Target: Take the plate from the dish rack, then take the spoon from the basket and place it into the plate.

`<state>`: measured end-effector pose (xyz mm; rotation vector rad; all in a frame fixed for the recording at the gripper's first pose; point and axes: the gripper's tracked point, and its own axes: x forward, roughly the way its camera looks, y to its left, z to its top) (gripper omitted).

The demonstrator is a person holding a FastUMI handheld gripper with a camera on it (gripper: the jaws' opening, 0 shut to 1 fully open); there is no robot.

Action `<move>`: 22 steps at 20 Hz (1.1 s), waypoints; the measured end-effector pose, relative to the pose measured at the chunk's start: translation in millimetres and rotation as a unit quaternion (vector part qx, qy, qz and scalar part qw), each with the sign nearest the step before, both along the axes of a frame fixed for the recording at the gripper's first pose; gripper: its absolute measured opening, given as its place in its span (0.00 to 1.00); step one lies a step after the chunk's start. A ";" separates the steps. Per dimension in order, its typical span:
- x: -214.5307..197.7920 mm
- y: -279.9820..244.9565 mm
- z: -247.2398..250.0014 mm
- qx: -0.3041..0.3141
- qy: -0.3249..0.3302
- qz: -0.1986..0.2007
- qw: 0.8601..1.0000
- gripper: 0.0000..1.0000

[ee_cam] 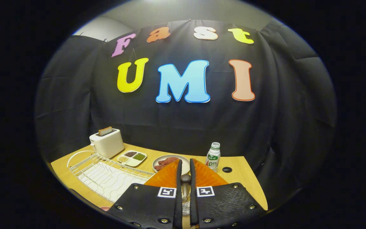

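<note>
Claw (185, 178) pinched narrow around the spoon (186, 183)

Its black fingers (179, 178) hide most of the spoon, leaving a dark handle end between them. The orange plate (167, 176) lies beneath, largely covered; the dish rack (106, 175) sits beside it on the tabletop (243, 173).

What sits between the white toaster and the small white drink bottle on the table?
In the gripper view, two things: a white divided dish of beans, then a round plate with red meat. The tool, beyond them, is shut on a spoon handle.
</note>
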<state>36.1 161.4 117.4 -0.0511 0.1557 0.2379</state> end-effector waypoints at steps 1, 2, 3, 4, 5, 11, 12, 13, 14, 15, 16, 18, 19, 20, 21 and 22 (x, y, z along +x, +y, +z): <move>-5.8 -0.7 8.2 0.000 -0.006 -0.004 1.000 0.09; -12.6 -0.2 15.6 0.001 -0.010 -0.006 1.000 0.09; -20.7 1.2 20.3 0.002 -0.011 -0.006 1.000 0.09; -29.1 2.6 24.7 0.005 -0.011 -0.006 1.000 0.09; -37.9 3.0 27.8 0.010 -0.010 -0.007 1.000 0.09; -84.9 12.2 26.8 0.029 0.001 -0.014 0.999 0.09; -93.5 16.7 22.5 0.033 0.004 -0.013 0.999 0.09; -100.3 19.0 15.8 0.034 0.010 -0.015 0.999 0.09; -107.0 22.3 7.8 0.033 0.018 -0.017 0.999 0.09; -113.4 26.8 1.4 0.033 0.025 -0.017 0.999 0.09; -119.1 31.5 -3.5 0.032 0.031 -0.017 0.999 0.09; -127.0 38.7 -13.6 0.031 0.042 -0.019 0.998 0.09; -131.0 43.2 -18.6 0.030 0.047 -0.022 0.998 0.09; -134.6 47.4 -22.3 0.030 0.050 -0.022 0.998 0.09; -138.0 52.3 -28.2 0.030 0.055 -0.022 0.998 0.09; -140.9 56.5 -33.6 0.029 0.060 -0.023 0.997 0.09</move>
